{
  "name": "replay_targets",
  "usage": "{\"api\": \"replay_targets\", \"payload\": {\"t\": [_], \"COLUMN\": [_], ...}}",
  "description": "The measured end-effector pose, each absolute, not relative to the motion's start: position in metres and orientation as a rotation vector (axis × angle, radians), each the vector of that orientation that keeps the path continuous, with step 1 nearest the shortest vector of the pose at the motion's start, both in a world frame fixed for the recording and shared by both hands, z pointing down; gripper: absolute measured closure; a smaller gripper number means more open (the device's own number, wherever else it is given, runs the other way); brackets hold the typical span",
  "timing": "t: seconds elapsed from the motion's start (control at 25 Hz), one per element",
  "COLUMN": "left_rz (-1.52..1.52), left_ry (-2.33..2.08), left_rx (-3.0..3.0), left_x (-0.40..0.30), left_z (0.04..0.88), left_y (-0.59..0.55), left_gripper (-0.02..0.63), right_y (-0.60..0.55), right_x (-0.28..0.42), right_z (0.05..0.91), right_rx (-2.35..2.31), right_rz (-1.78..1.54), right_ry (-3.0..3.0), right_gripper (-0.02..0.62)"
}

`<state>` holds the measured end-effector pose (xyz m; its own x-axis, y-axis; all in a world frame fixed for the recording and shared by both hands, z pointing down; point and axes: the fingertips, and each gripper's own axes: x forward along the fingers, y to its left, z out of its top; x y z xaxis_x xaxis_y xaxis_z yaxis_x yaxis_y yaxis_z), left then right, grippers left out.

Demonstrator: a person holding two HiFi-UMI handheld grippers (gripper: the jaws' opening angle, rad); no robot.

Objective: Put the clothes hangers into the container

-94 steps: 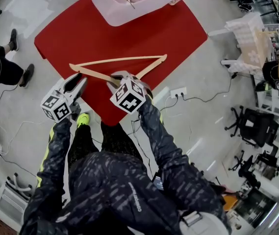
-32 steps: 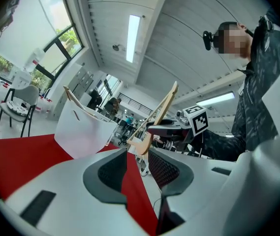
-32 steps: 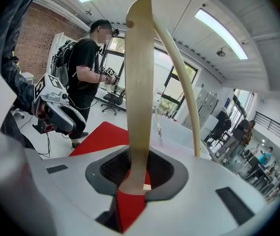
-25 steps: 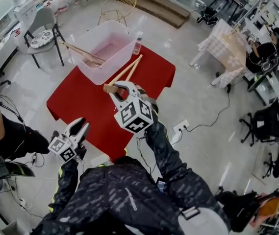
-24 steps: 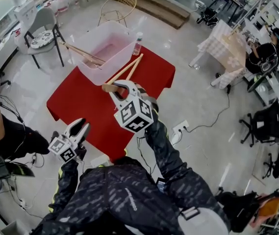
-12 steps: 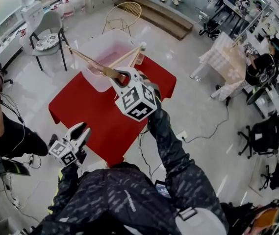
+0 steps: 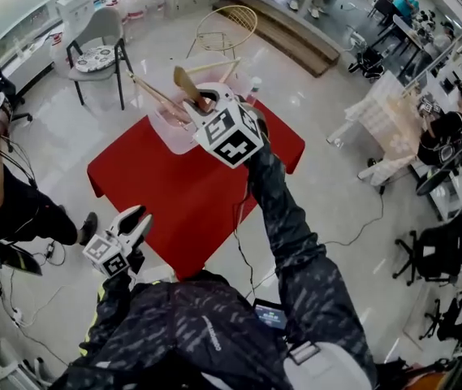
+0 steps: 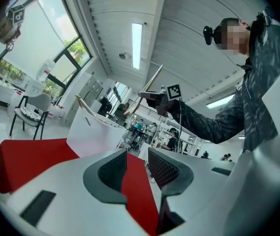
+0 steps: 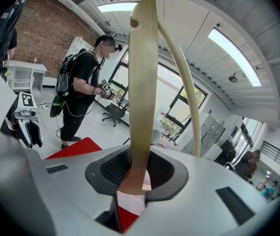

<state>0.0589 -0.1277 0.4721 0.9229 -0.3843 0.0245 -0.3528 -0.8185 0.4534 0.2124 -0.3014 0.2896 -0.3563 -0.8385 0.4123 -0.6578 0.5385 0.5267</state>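
Tan hanger (image 7: 185, 84), red table (image 7: 174, 187)

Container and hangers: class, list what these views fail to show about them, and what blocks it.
- Head view: the container is mostly covered by the right gripper, so its contents cannot be counted.
- Left gripper view: only the container's outer wall shows; its rim cuts off the stored hanger.
- Right gripper view: the held hanger has its lower end hidden inside the gripper.

Pale wooden hanger (image 7: 183, 84) aloft, tilted, near the translucent container (image 7: 168, 132); a second hanger (image 7: 151, 93) leans inside.
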Motion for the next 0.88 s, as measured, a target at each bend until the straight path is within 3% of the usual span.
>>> {"api": "replay_targets", "payload": {"t": [0.44,0.88], "left_rz": [-0.078,-0.023], "left_ry": [-0.628,-0.733], "left_rx": [2.579,2.503], "left_x": [0.062,0.050], "left_z": [0.481,0.509], "left_y": [-0.137,-0.149], "left_gripper": [0.486,0.486], "right_y": [-0.388,-0.471], "right_x": [0.227,0.241], "right_z": [0.299,0.374], "right_rx": [1.142,0.983], "right_rz": [-0.246,-0.086], "right_ry": [-2.203,-2.171], "right_gripper": [0.499,0.497]}}
